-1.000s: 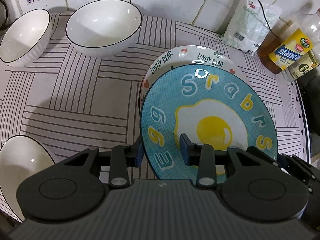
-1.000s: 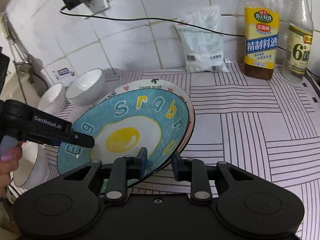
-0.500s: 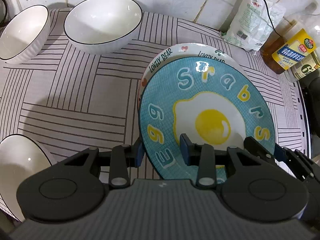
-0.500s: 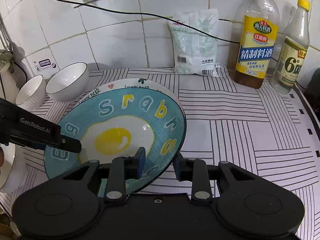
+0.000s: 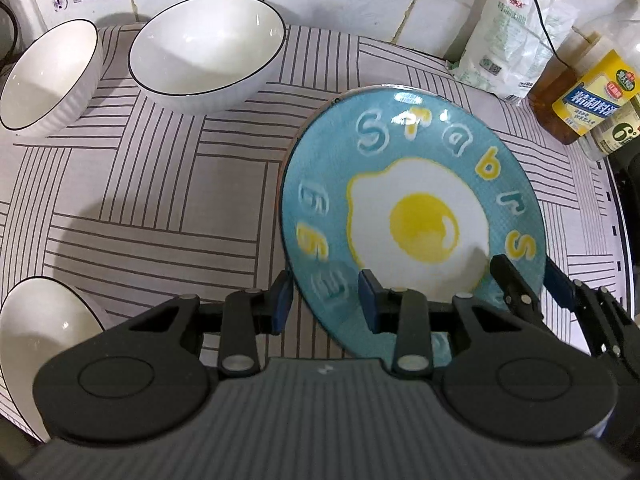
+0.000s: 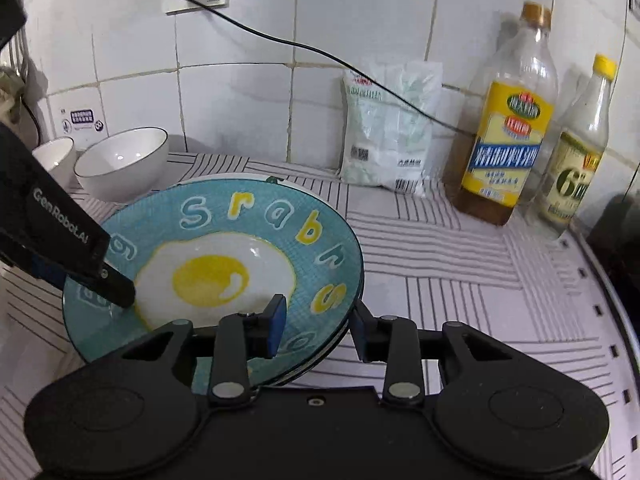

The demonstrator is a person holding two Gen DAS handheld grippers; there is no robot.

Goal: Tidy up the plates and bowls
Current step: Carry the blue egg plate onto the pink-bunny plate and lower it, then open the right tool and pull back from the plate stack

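Note:
A blue plate with a fried-egg picture (image 5: 416, 216) (image 6: 224, 268) lies on top of a white "Lovely Bear" plate, of which only a thin rim edge (image 6: 276, 179) shows. My left gripper (image 5: 324, 306) straddles the blue plate's near-left rim, jaws spread. My right gripper (image 6: 316, 330) straddles its right rim, jaws spread. Each gripper shows in the other's view: the right one (image 5: 532, 284), the left one (image 6: 116, 288). Three white bowls sit on the left: a large one (image 5: 208, 44), a ribbed one (image 5: 48, 76) and one at the near left (image 5: 40, 328).
A striped mat (image 5: 160, 184) covers the counter. A white bag (image 6: 390, 128), an oil bottle (image 6: 508, 132) and a vinegar bottle (image 6: 576, 160) stand against the tiled wall at the back right. A black cable (image 6: 320, 50) hangs from a wall socket. The counter edge (image 6: 616, 316) runs along the right.
The blue plate has come down onto the white plate and now covers it almost fully. Both grippers' jaws have spread a little wider around the rim.

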